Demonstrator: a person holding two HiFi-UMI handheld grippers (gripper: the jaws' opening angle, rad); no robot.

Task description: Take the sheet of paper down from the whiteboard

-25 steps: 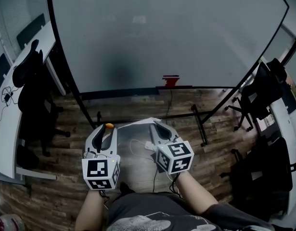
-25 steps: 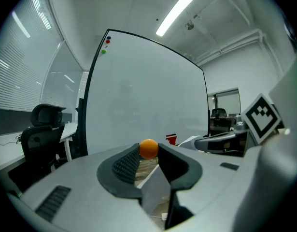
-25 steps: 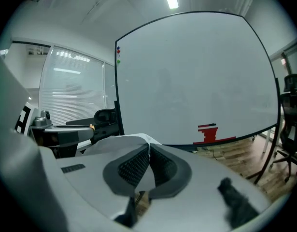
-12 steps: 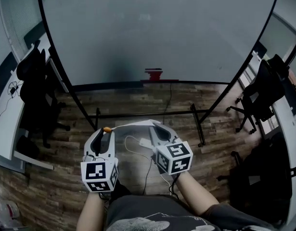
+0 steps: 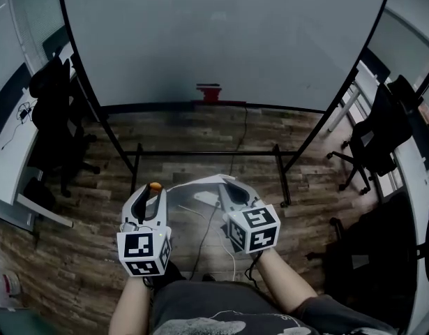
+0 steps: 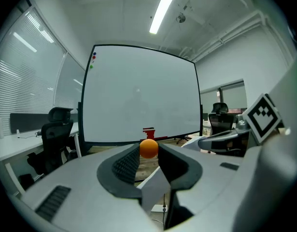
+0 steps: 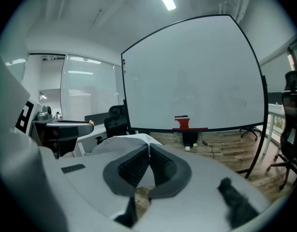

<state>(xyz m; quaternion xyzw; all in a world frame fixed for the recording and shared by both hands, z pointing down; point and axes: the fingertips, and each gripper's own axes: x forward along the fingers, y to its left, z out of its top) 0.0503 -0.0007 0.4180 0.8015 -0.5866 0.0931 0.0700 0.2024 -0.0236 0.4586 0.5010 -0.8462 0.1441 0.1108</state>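
Note:
The whiteboard stands ahead on a black wheeled frame, and I see no paper on its face. My right gripper is shut on the white sheet of paper, which curves leftward toward the left gripper. In the right gripper view the sheet comes out of the closed right gripper. My left gripper is shut on a small orange ball at its tips. In the left gripper view the orange ball sits between the fingertips, with a corner of paper below them.
A red eraser rests on the board's tray. Small coloured magnets dot its top left corner. Black office chairs stand left and right, by a white desk. A white power strip and cable lie on the wood floor.
The whiteboard and its eraser have slid up and left in the head view, and more floor shows in front of it. Both grippers keep the same hold and spacing.

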